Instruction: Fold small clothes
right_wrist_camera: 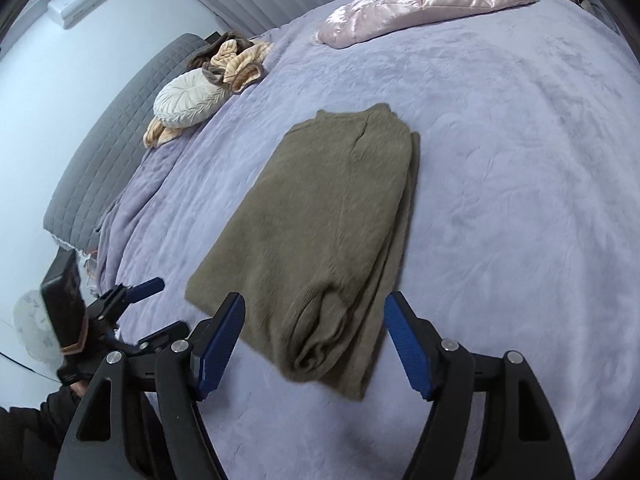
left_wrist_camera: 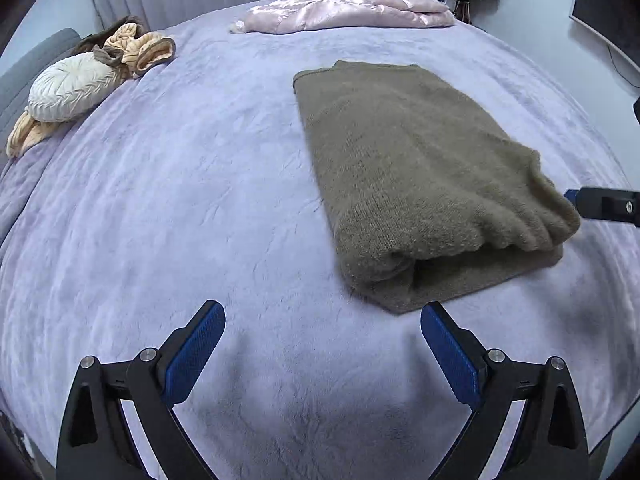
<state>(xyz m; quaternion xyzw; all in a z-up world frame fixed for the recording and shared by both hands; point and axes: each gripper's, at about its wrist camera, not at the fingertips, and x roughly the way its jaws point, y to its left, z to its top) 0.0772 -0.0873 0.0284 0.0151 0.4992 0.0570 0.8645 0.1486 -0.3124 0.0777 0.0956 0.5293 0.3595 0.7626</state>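
1. Olive knit sweater (right_wrist_camera: 324,220): lies folded into a long, narrow band on the lilac plush bedspread (right_wrist_camera: 500,160). The long axis runs from the near rolled hem end away toward the neckline end at the far side.

2. Right gripper (right_wrist_camera: 314,344): jaws spread, nothing between the pads. The near rolled end of the sweater sits directly ahead of the gap, slightly beyond the fingertips, with the garment's length stretching away along the pointing line.

3. Left gripper (left_wrist_camera: 322,346): jaws spread wide over bare bedspread, holding nothing. The sweater (left_wrist_camera: 420,176) lies ahead and to the right; only its near corner comes close to the right-side finger.

4. Nearer hand: the right, judged from the right wrist view, where the hem end fills the space between its fingers.

5. Judged next step: a crosswise fold, near end carried toward the neckline; the left gripper needs to shift rightward first.

6. Bystanders: pink satin quilted jacket (left_wrist_camera: 344,10), round cream cushion (left_wrist_camera: 72,90); both well apart.
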